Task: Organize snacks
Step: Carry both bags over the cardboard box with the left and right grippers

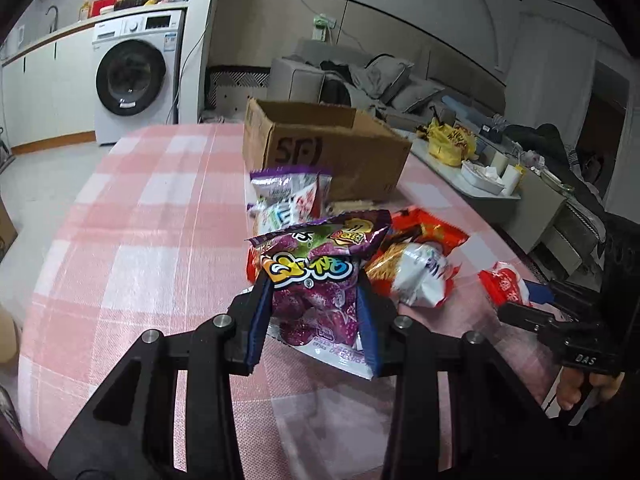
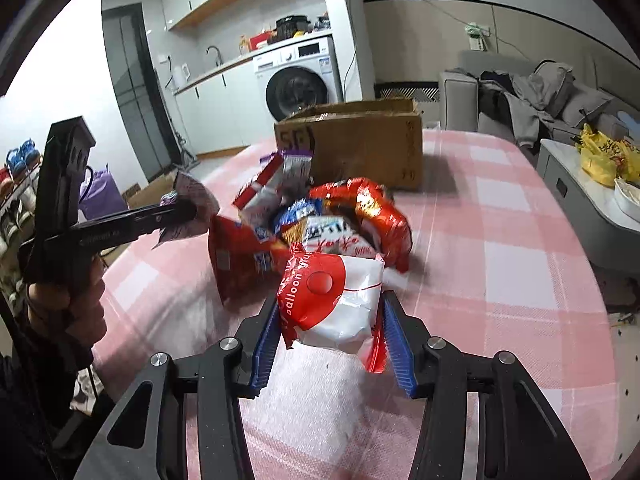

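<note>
Each view is taken from a wrist, looking forward and downward along two fingers, close above the checked table (image 1: pixel 132 216). The cardboard box (image 1: pixel 328 148) near the far edge and the snack pile (image 2: pixel 320 224) before it are shared by both views, seen from opposite sides.

Black left gripper (image 1: pixel 314 304), blue ribbed fingers (image 1: pixel 256 328), silver screws

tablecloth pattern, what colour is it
The tablecloth is a pink and white check, clearest in the left wrist view.
</note>
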The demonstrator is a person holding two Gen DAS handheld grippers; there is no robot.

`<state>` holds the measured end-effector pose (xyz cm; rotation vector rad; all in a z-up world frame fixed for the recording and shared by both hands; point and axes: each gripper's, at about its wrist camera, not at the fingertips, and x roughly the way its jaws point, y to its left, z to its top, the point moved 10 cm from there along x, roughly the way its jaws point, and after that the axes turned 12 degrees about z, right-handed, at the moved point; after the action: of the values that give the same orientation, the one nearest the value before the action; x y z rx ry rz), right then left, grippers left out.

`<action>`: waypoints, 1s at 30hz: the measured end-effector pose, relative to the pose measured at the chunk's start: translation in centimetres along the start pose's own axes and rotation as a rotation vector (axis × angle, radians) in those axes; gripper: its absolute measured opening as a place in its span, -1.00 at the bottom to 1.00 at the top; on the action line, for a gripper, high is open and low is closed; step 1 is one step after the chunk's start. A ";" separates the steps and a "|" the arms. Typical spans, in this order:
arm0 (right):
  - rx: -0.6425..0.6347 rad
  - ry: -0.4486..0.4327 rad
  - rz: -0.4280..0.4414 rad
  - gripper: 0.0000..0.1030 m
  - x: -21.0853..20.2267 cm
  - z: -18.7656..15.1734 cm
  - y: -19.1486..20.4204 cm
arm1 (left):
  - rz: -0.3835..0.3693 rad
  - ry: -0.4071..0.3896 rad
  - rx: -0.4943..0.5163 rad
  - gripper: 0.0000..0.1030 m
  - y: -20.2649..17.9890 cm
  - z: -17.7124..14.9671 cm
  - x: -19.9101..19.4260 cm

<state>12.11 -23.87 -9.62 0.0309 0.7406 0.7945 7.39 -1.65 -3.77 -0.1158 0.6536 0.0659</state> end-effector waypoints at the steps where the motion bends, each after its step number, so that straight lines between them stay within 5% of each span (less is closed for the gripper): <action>1: 0.000 -0.007 -0.003 -0.04 -0.1 0.3 0.0 | 0.004 -0.013 0.005 -0.31 0.0 0.4 -0.4; 18: -0.034 -0.122 -0.010 -0.04 -0.8 7.9 -0.3 | -0.004 -0.121 0.006 -0.31 -1.8 6.7 -3.2; 30: -0.001 -0.148 -0.004 -0.04 0.9 12.4 -2.1 | 0.005 -0.131 0.013 -0.31 -2.6 10.2 -0.8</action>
<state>21.51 -21.78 -1.44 0.0867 0.6005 0.7801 13.13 -2.90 5.02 -0.0968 0.5238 0.0735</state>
